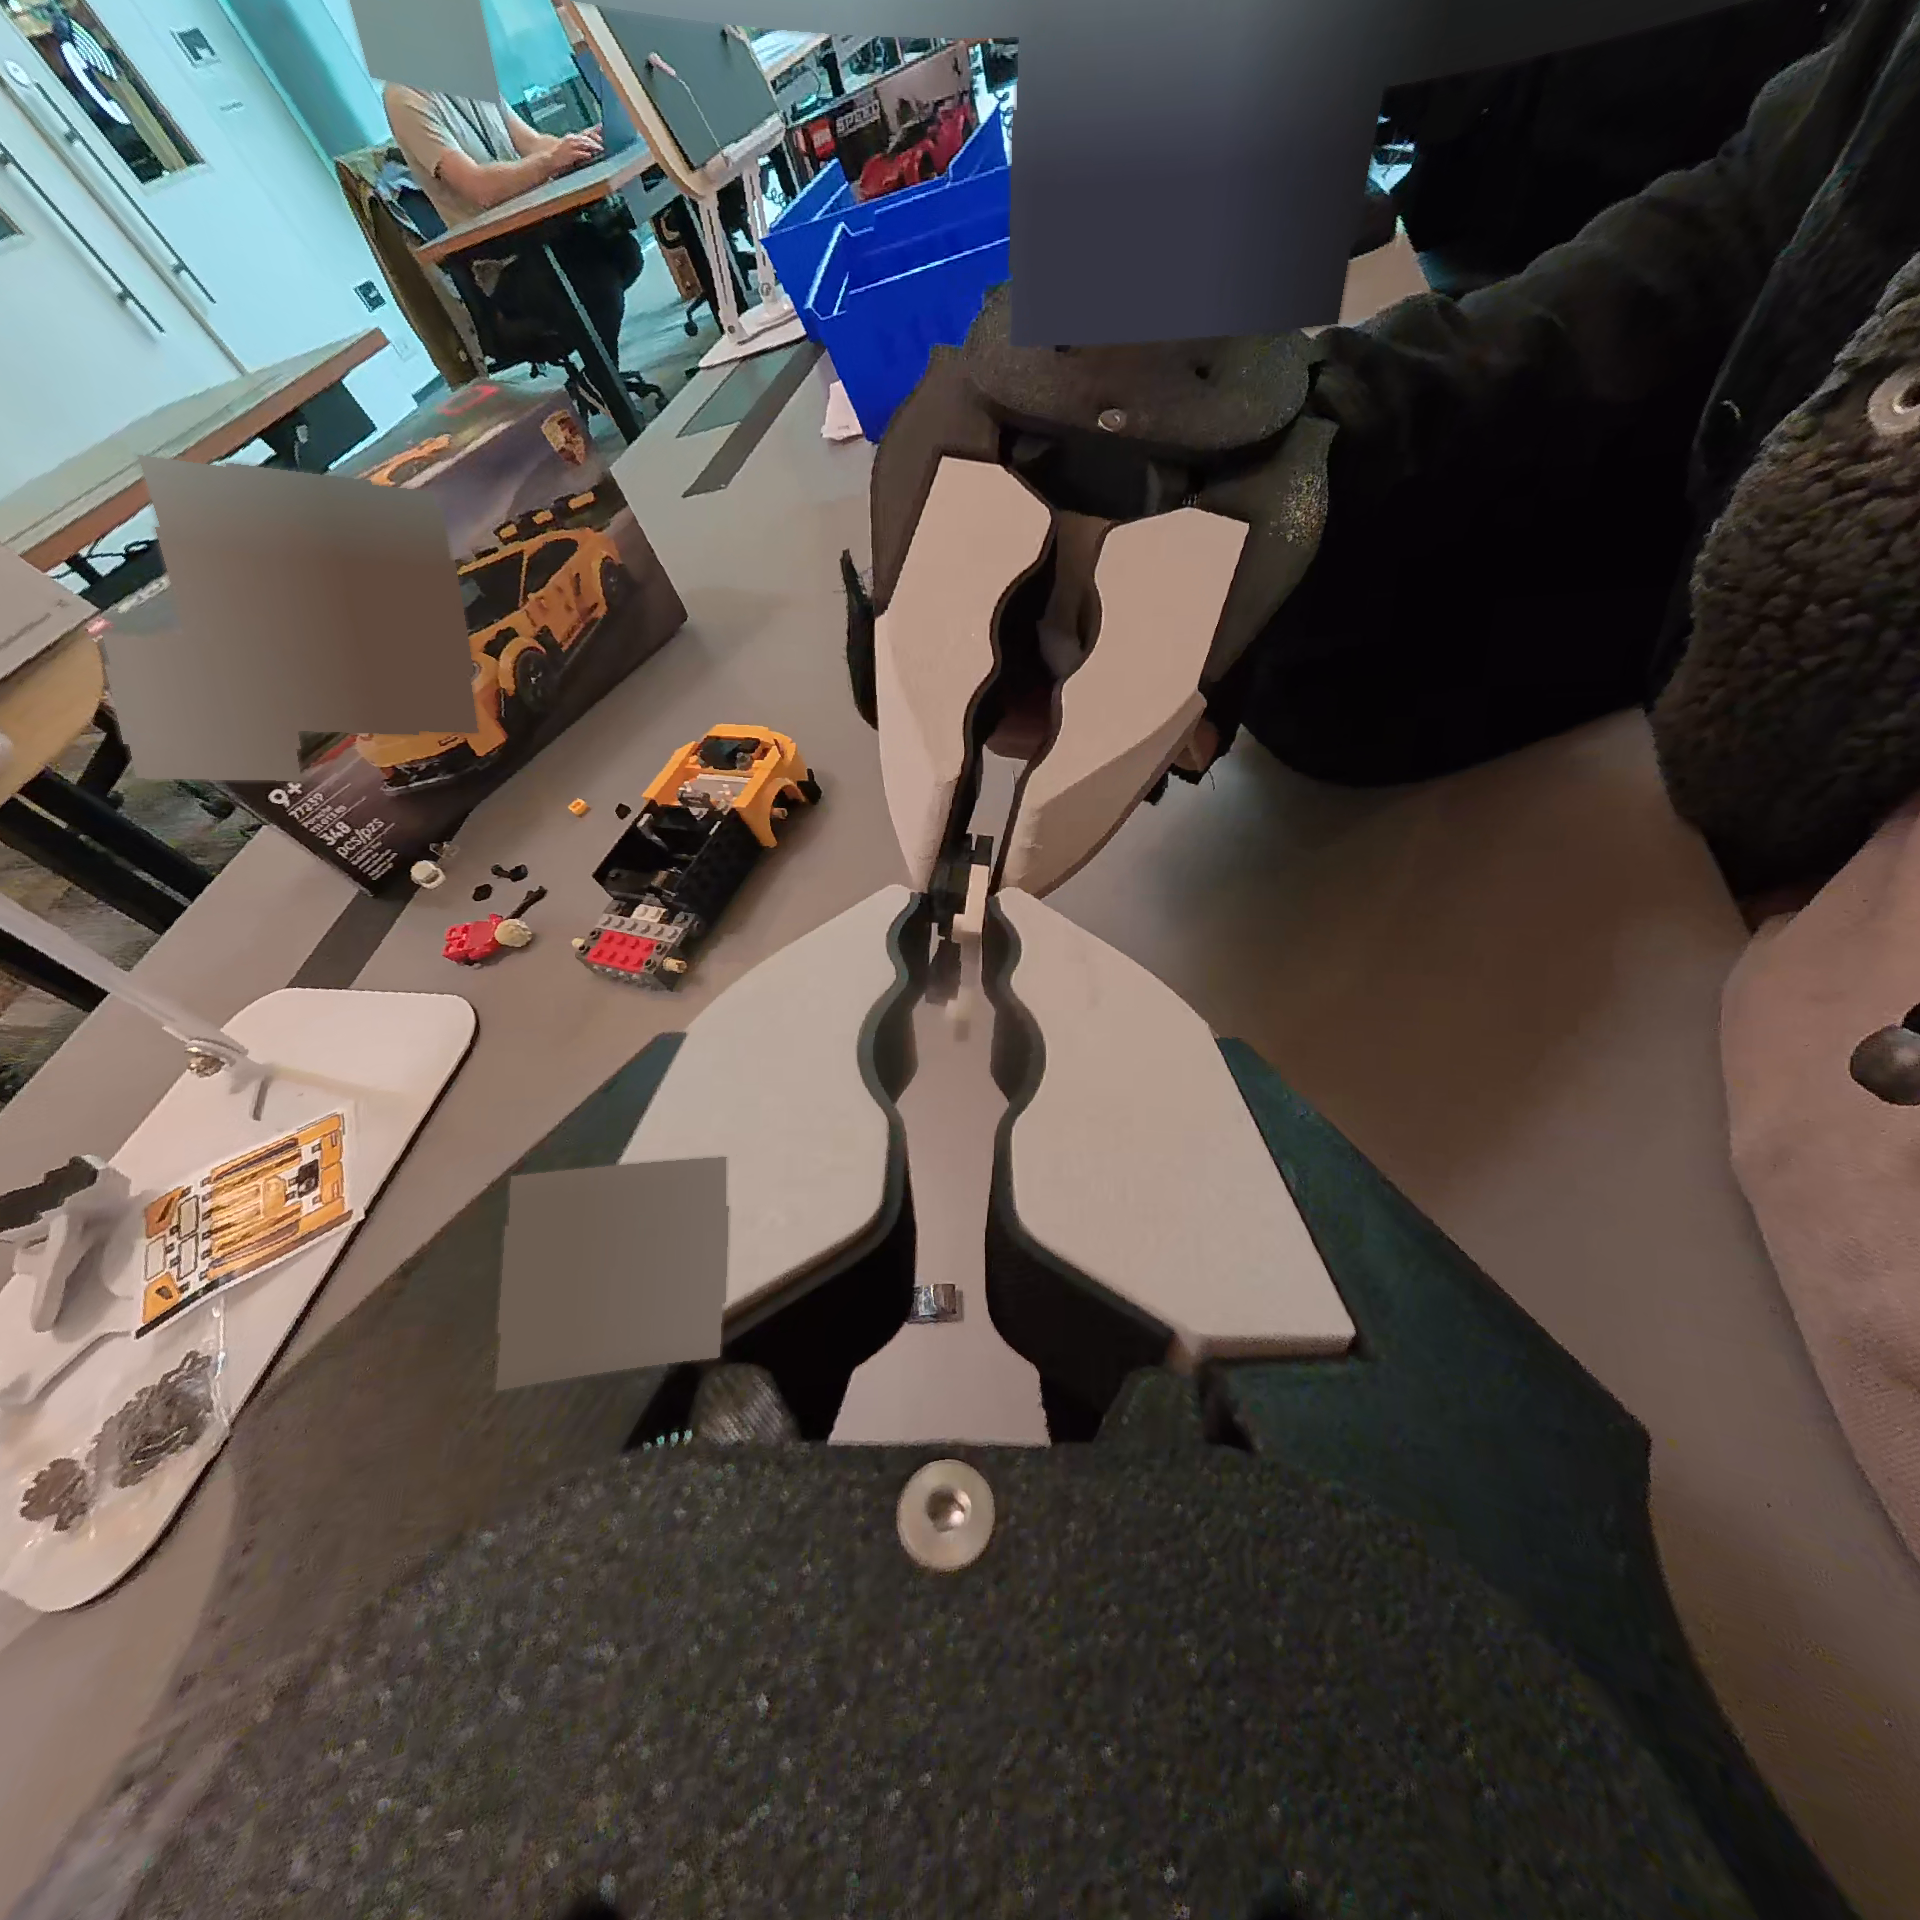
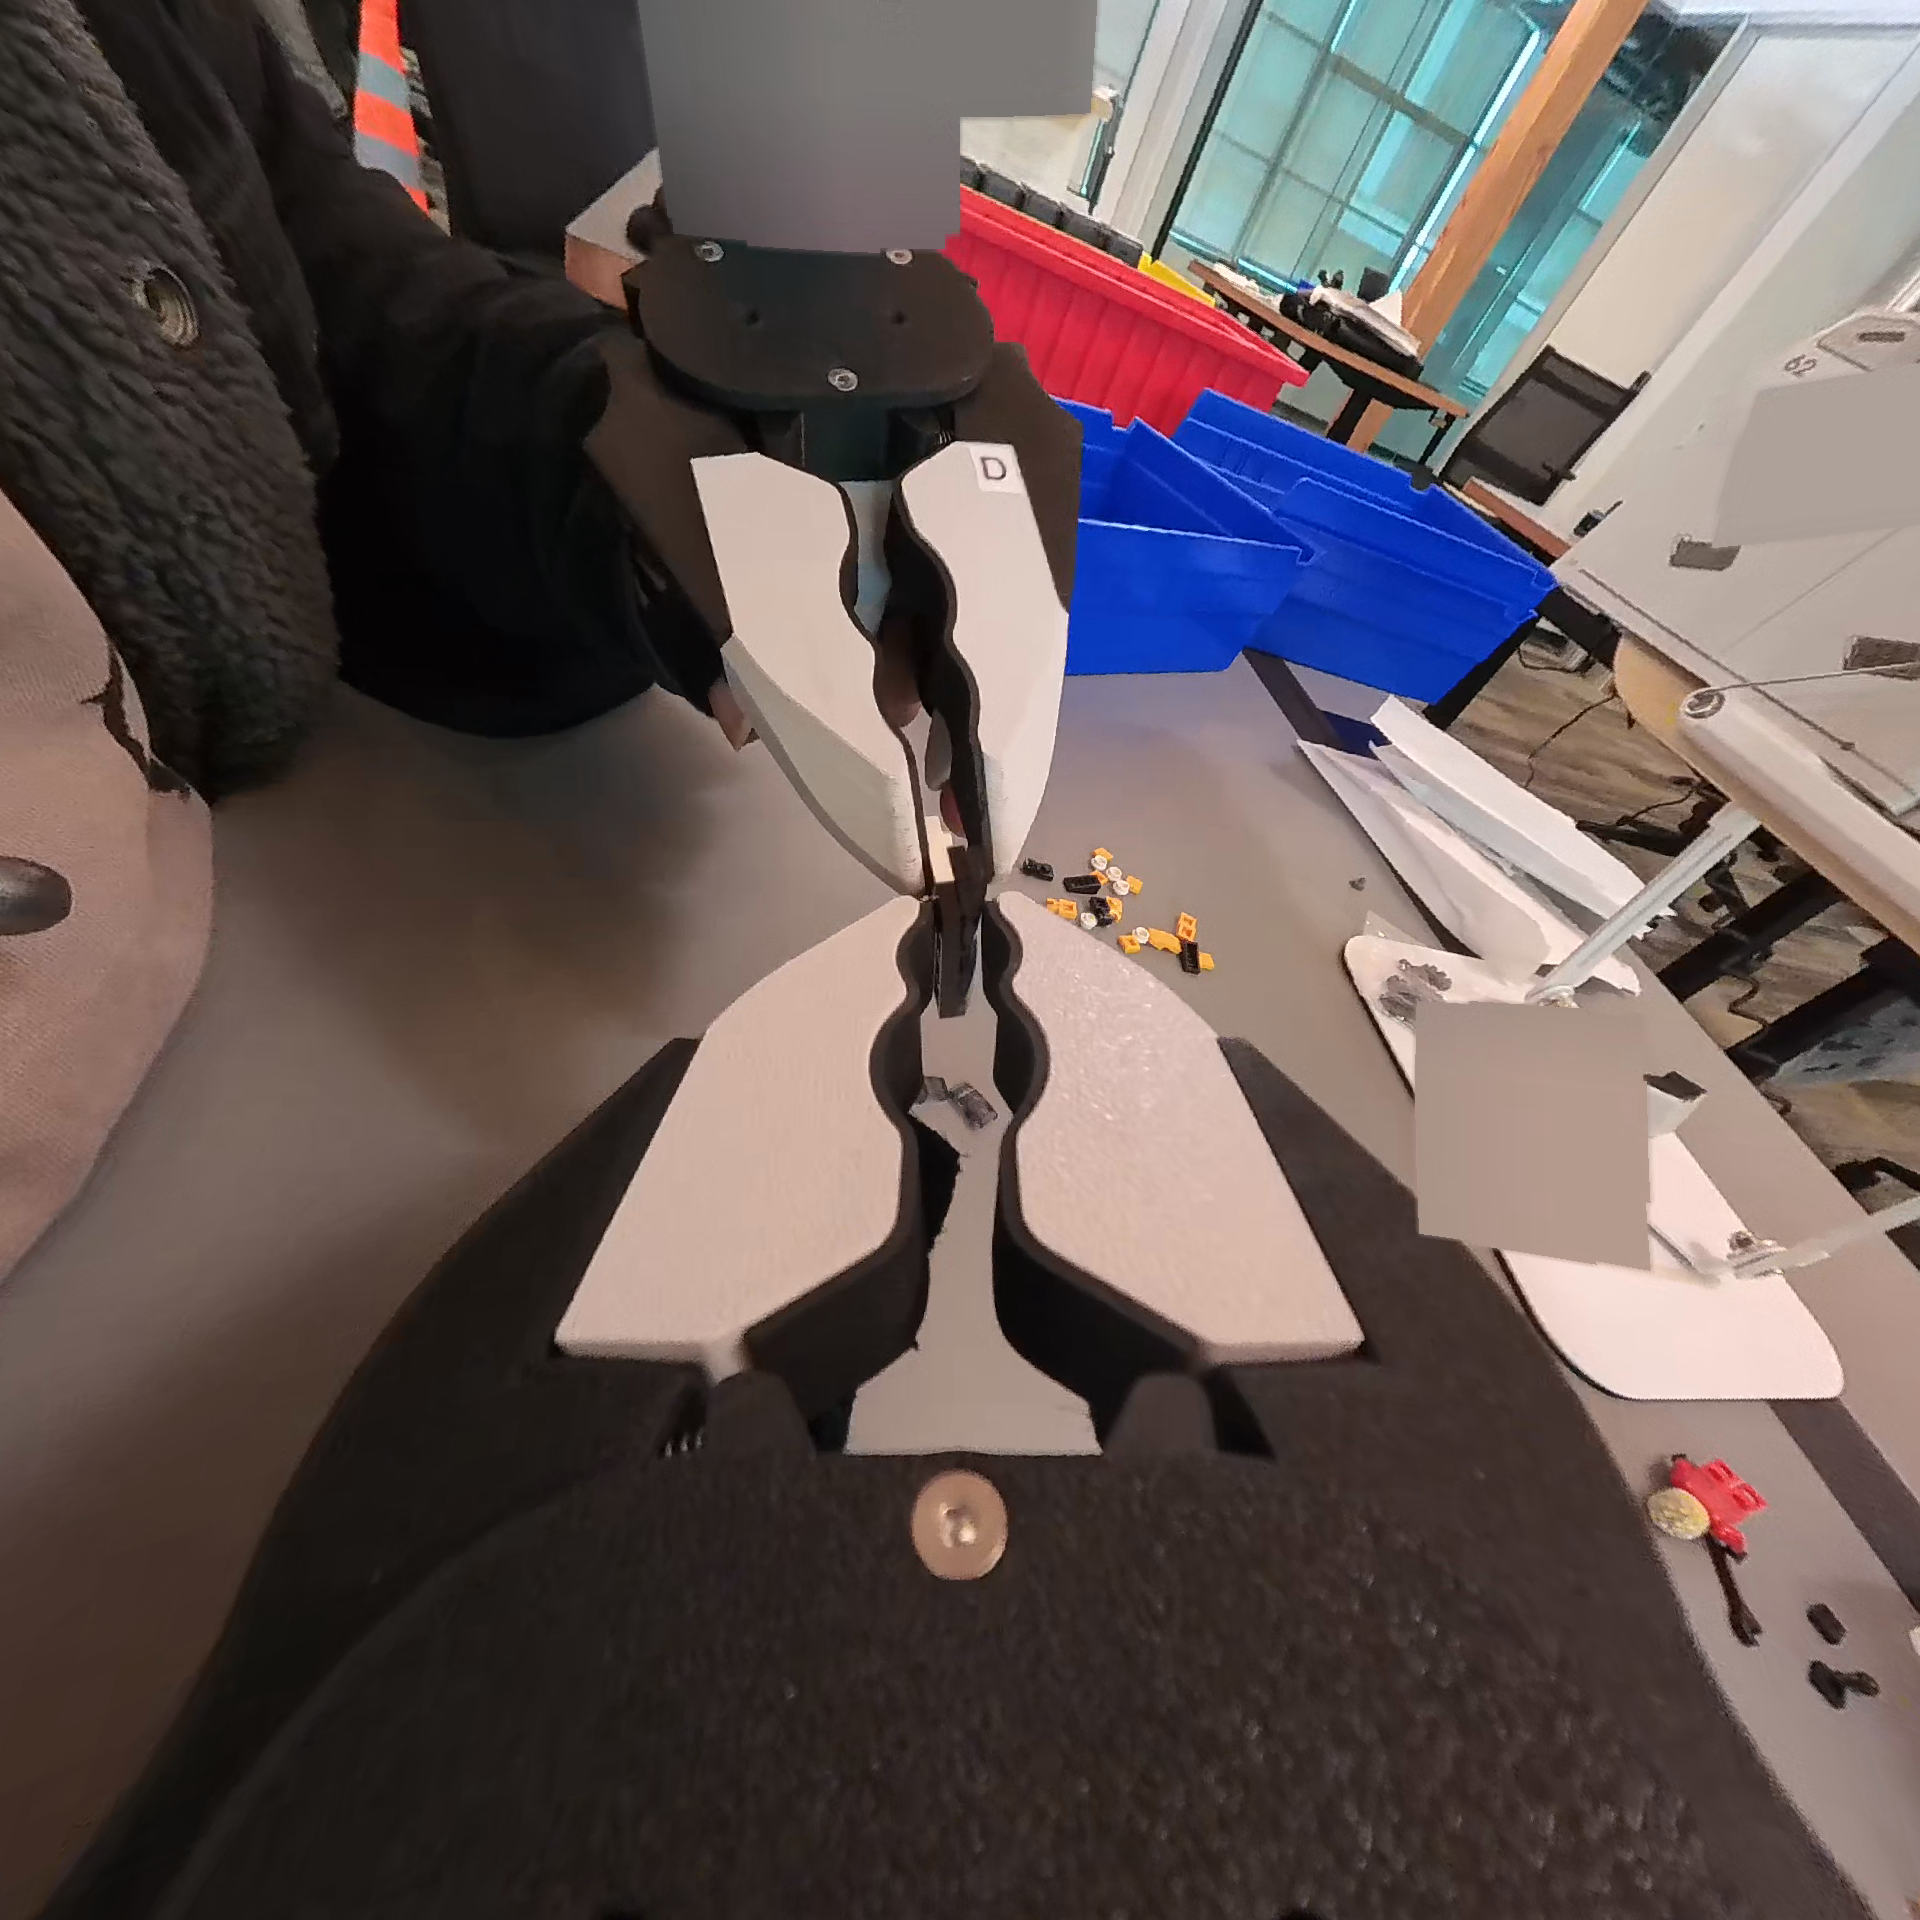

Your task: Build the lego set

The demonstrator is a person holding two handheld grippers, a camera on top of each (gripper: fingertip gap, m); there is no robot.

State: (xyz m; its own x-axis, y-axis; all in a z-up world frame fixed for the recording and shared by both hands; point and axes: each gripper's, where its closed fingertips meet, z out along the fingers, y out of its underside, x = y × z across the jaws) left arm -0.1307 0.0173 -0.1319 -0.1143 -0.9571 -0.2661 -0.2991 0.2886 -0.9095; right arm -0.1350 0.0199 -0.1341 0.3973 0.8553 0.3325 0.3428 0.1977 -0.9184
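Note:
My left gripper [image 1: 951, 909] and right gripper [image 2: 956, 916] meet tip to tip above the grey table [image 1: 1351, 987]. The left gripper is shut on a small white piece [image 1: 968, 935]. The right gripper is shut on a small black piece [image 2: 956, 966]. The two pieces are pressed against each other between the tips. The right gripper [image 1: 971, 878] faces me in the left wrist view, and the left gripper [image 2: 948, 883] faces me in the right wrist view. A partly built yellow and black car [image 1: 707, 831] lies on the table to the left.
The set's box [image 1: 540, 623] stands behind the car, with a red piece [image 1: 473, 935] and small black bits nearby. A sticker sheet [image 1: 249, 1205] and a parts bag [image 1: 135, 1423] lie on a white board. Loose orange and black pieces [image 2: 1127, 904], blue bins [image 2: 1299, 561] and a red bin [image 2: 1101, 301] show at the right. The grippers are tip to tip, or close to it.

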